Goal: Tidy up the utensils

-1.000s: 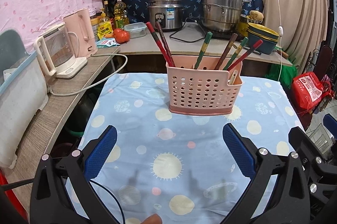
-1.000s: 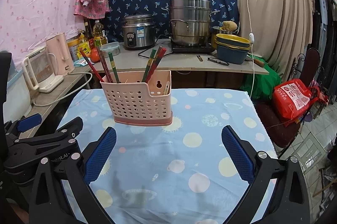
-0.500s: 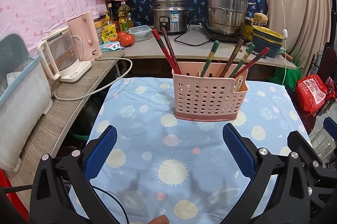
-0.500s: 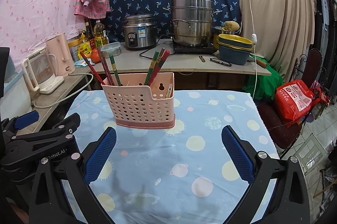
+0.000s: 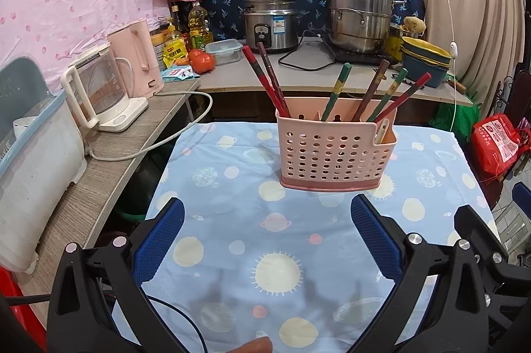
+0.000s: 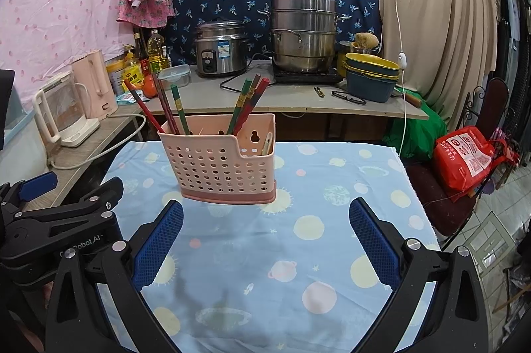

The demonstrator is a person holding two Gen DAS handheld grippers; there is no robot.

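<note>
A pink perforated utensil holder (image 5: 333,152) stands on the table with the blue planet-print cloth (image 5: 275,253); it also shows in the right wrist view (image 6: 222,165). Several red, green and brown chopsticks (image 5: 381,96) stand in it, and a pale spoon handle (image 5: 381,130) sits in its right compartment. My left gripper (image 5: 267,238) is open and empty, short of the holder. My right gripper (image 6: 265,240) is open and empty, also short of the holder. The left gripper's body (image 6: 56,220) shows at the left of the right wrist view.
A counter behind holds a rice cooker (image 5: 270,21), a steel steamer pot (image 5: 358,13) and stacked bowls (image 5: 424,61). Two kettles (image 5: 99,94) and a cord lie on the left shelf. A red bag (image 6: 468,155) sits on a chair at the right.
Both grippers have drawn back and risen slightly, so the holder looks a little farther away. Both stay open and empty.
</note>
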